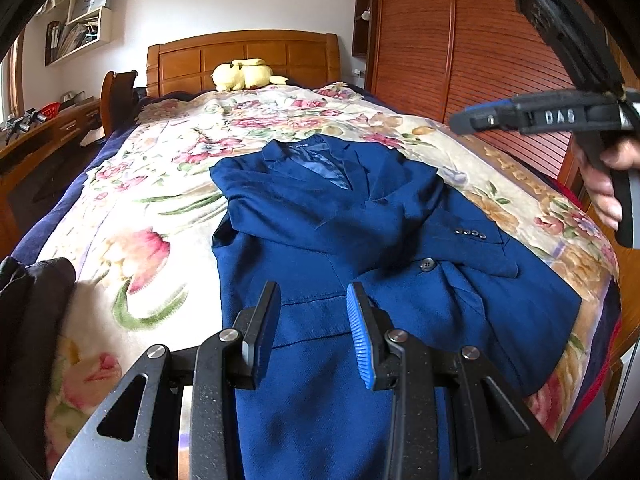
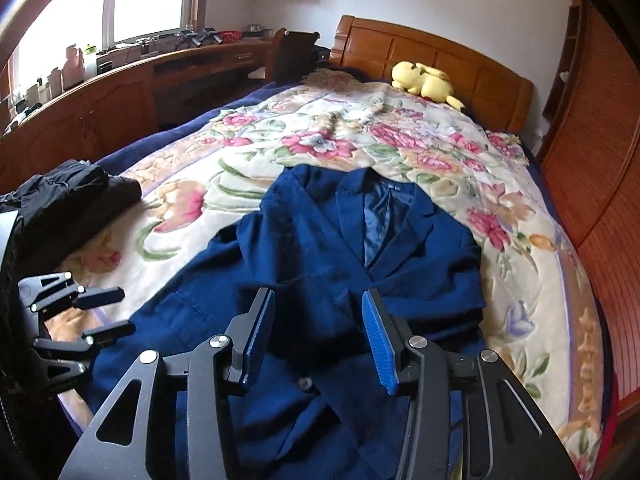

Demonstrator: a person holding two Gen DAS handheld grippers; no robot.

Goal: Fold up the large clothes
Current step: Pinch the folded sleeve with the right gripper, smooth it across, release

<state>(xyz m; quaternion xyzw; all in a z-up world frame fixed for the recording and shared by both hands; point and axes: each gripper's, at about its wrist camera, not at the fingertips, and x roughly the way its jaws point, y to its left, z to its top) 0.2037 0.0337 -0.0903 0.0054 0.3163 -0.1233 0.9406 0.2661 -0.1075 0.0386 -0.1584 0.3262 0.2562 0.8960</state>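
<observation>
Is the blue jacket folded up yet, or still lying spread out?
Partly folded: the jacket lies front-up on the bed, one sleeve folded across its front, body still full length.

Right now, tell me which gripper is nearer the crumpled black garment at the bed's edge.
Left. The left gripper hovers beside the crumpled black garment, at the navy blue suit jacket's near edge; the right gripper is farther off, above the jacket's middle.

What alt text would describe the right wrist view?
A blue jacket lies front up on a floral blanket, with the open right hand-held gripper above it. A yellow plush sits by the headboard.
</observation>
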